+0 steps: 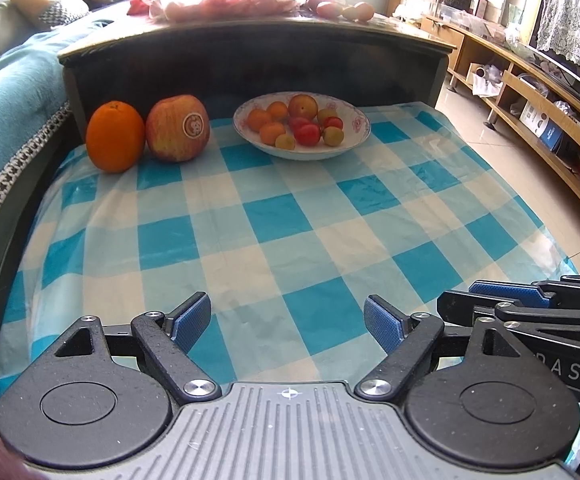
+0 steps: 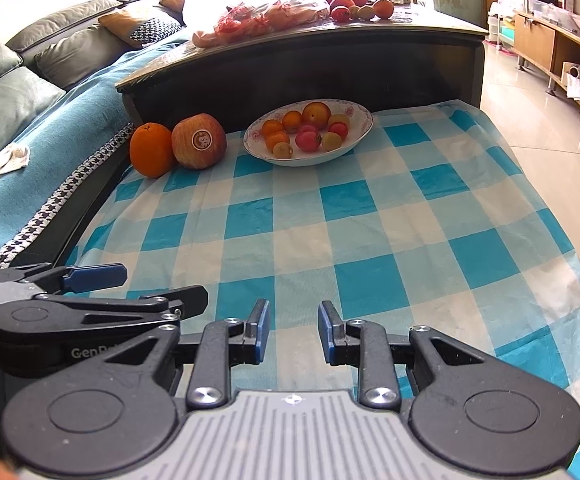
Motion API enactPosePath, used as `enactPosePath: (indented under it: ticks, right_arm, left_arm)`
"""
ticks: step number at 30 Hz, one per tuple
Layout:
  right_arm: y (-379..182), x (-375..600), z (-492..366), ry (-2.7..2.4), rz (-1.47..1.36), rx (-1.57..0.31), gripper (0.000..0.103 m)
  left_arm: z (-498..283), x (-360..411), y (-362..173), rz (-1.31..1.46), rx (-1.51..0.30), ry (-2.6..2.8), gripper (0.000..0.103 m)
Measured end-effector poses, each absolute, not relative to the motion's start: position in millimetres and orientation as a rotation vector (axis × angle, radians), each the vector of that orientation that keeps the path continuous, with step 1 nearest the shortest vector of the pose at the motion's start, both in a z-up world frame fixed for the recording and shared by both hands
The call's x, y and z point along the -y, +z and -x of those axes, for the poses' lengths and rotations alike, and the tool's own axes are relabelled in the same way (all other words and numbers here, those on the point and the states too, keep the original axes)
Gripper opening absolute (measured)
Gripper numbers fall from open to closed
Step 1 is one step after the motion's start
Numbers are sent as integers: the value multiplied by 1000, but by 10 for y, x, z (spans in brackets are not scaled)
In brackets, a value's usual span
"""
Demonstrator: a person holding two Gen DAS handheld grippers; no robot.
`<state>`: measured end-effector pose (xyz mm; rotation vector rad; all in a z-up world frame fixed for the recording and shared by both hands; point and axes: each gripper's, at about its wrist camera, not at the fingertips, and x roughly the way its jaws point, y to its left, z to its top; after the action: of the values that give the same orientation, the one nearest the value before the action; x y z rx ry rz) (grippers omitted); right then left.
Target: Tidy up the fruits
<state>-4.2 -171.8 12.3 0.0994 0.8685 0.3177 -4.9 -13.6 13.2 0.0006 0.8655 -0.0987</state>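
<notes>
Little of the sorting looked done. The bowl (image 1: 356,136) sat at the far end of the checked cloth (image 1: 266,216), against the dark wooden board (image 1: 250,68), and already held a heap of small fruit (image 1: 298,122): several orange ones, a few red, some yellow-green, and one larger reddish-yellow piece at the back. To the left of the bowl, well clear of its rim, stood the apple (image 1: 178,128) with a round sticker facing forward, and just left of that the orange (image 1: 115,136), the two touching or nearly so. Both rested on the cloth, outside the bowl.

The left gripper (image 1: 288,322) hung low over the near edge of the cloth, far from the bowl, its blue pads spread wide with nothing between them. The right gripper (image 2: 294,334) was beside it, equally far from the bowl, its pads parted by a narrower gap and likewise empty.

Judging by this, the orange and apple were what remained to be dealt with, and neither tool had yet reached for them.
</notes>
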Motion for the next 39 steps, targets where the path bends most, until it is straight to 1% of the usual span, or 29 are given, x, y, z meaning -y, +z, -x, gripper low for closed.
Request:
enactPosePath:
  ticks: [16,23,27,33,39]
  right_arm:
    - [92,1678,125,324,-81,-882,30]
    - [101,1692,144,331,-90,-882,30]
    - [93,1685,148,329,-86,-885,30]
    - [104,1690,167,329,-87,-879,30]
    - [113,1683,181,332,-83,-876,30]
  left_arm:
    - [117,67,61,56,-927,-98,88]
    - [181,70,86,33,-890,-106,88]
    - [212,86,92,26,-880,-107,85]
    - [251,113,131,1,-853,-91,85]
    - [246,127,149,-13,-865,-74,86]
